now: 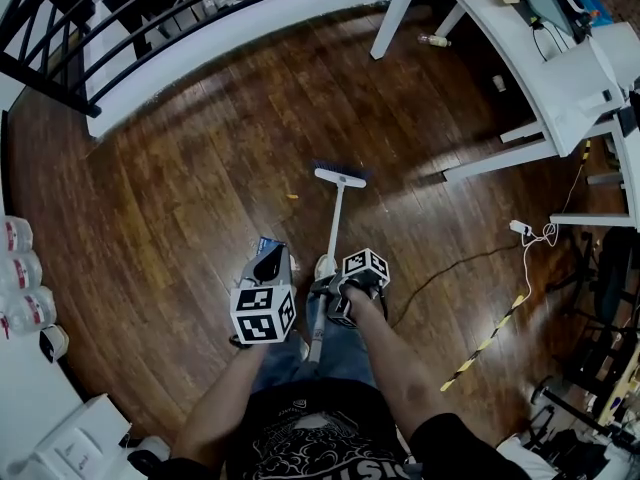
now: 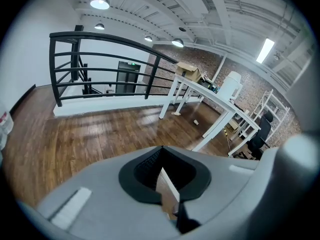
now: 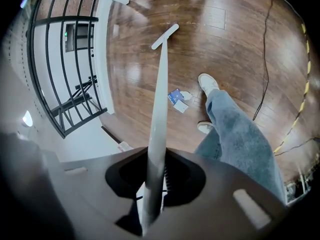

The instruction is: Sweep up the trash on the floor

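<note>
Trash: blue-and-white paper scraps are lying on the wooden floor just beside the person's shoe. A small orange bit is lying farther out, left of the broom head. The scraps are looking light and flat, so they are likely to skid or flutter; short, low strokes are seeming advisable. The broom handle is running white, thin and stiff down to the head, which is sitting at the floor ahead of the feet. The right hand-held gripper is clamping the handle on its upper part, a hold probably giving reach but modest leverage. The left hand-held gripper is pinching a thin, pale-edged flat piece; I cannot tell what it belongs to. A white surface is standing well apart, with a bottle lying near its leg.
</note>
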`<state>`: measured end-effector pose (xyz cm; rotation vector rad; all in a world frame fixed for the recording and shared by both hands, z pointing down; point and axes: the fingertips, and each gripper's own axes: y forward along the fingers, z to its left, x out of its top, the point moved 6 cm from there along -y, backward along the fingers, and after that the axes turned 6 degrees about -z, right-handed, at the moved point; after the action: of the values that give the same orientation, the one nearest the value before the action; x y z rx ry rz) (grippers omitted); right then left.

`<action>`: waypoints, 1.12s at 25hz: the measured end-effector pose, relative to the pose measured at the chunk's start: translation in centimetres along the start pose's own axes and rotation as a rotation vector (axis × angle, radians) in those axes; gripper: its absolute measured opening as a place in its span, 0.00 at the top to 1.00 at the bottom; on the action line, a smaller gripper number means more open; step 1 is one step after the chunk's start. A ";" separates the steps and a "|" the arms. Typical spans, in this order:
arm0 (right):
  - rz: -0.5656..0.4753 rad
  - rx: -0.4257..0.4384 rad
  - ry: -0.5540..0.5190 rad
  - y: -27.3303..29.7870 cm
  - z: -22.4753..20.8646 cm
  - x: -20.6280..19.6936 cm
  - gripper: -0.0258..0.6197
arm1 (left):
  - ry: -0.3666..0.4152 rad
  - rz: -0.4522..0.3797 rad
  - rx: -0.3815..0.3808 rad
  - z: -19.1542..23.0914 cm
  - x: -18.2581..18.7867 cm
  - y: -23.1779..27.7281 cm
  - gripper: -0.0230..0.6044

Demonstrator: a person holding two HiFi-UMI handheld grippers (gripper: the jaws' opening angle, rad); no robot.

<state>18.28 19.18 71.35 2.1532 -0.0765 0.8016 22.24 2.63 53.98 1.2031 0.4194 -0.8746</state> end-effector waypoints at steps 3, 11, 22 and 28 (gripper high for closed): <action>0.004 -0.016 -0.015 0.7 -0.5 -1.1 0.87 | -0.007 -0.005 0.004 0.8 -0.6 -1.1 0.96; 0.030 -0.060 -0.034 2.4 -1.8 -4.6 0.87 | -0.029 -0.030 0.014 3.0 -2.5 -4.4 0.96; 0.070 -0.131 -0.095 4.7 -4.4 -9.4 0.87 | -0.072 -0.065 0.035 6.1 -6.4 -9.4 0.96; 0.097 -0.193 -0.137 5.9 -6.6 -12.1 0.87 | -0.108 -0.063 0.051 7.6 -9.7 -12.7 0.96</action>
<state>3.41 17.53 71.52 2.0300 -0.3182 0.6712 5.30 -2.14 55.37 1.1883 0.3512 -1.0051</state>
